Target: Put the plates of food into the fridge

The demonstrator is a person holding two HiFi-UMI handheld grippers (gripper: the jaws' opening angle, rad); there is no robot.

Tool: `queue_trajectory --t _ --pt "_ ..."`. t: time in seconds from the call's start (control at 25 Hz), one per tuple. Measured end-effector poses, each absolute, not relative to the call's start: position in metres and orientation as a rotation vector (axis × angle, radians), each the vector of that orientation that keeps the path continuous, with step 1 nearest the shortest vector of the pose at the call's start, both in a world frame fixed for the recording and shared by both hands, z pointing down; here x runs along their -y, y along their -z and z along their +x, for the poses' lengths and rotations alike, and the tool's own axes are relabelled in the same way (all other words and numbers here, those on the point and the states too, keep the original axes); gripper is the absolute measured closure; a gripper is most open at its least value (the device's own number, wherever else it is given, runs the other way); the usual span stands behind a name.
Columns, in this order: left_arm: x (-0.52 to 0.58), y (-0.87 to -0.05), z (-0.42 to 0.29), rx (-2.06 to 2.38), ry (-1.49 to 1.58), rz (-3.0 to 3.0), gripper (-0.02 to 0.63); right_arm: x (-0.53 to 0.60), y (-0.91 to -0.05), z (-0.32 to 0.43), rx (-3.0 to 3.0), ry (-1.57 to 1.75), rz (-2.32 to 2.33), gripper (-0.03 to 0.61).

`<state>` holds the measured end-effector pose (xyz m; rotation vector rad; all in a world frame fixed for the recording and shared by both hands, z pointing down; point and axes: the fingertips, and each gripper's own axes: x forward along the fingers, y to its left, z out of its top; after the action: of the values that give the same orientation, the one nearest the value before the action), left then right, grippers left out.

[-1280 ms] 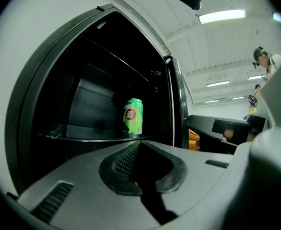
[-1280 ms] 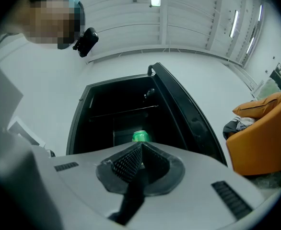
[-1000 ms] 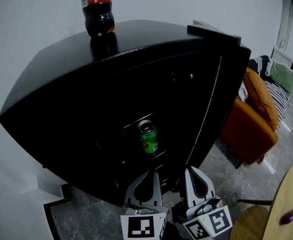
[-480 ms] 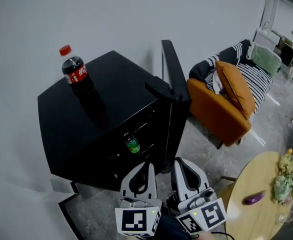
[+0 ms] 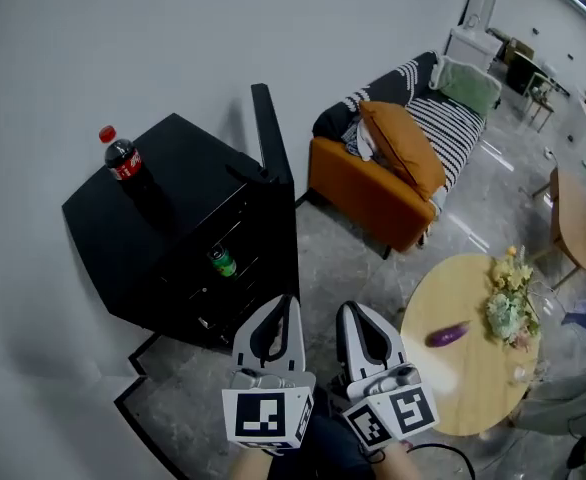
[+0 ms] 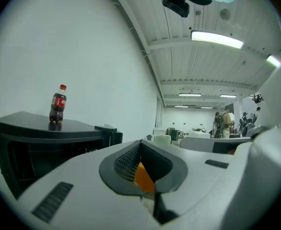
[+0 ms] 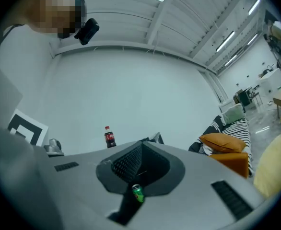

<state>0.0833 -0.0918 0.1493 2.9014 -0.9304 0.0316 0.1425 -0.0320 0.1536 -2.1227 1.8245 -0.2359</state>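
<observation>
The black fridge stands at the left against the wall, its door swung open. A green can sits on a shelf inside and a cola bottle stands on top. My left gripper and right gripper are side by side at the bottom of the head view, both shut and holding nothing, well short of the fridge. The left gripper view shows the cola bottle beyond the closed tips. Through the right gripper's closed jaws I see the green can. No plate of food shows.
An orange armchair with striped cushions stands right of the fridge door. A round wooden table at the lower right carries a purple eggplant and a bunch of flowers. Grey stone floor lies between them.
Both grippers and the head view have risen and drawn back from the fridge. The fridge looks much smaller now, and the armchair and round table have come into view.
</observation>
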Motion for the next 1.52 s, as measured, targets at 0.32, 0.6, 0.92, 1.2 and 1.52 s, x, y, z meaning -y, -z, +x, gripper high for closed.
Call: queue_trajectory --t 0.32,0.6,0.92,1.2,1.52 --pt "0.015 -0.15 0.104 0.761 -0.071 2.946 0.606 -0.071 -0.156 0.172 -1.605 0.238 -2.307 0.566" --pt "-0.033 -0.175 0.14 0.654 -0.124 2.973 0.606 -0.148 -0.197 0.222 -1.362 0.297 -2.484 0.566" --pt "-0.067 -0.199 0.202 0.596 -0.111 3.015 0.606 -0.212 -0.253 0.295 -1.067 0.387 -2.653 0.566" --pt "-0.077 -0.215 0.242 0.57 -0.102 3.015 0.606 -0.243 -0.333 0.35 -0.807 0.613 -2.686 0.565" --pt "-0.075 -0.221 0.263 0.593 -0.124 3.023 0.606 -0.23 -0.398 0.385 -0.677 0.837 -2.667 0.515"
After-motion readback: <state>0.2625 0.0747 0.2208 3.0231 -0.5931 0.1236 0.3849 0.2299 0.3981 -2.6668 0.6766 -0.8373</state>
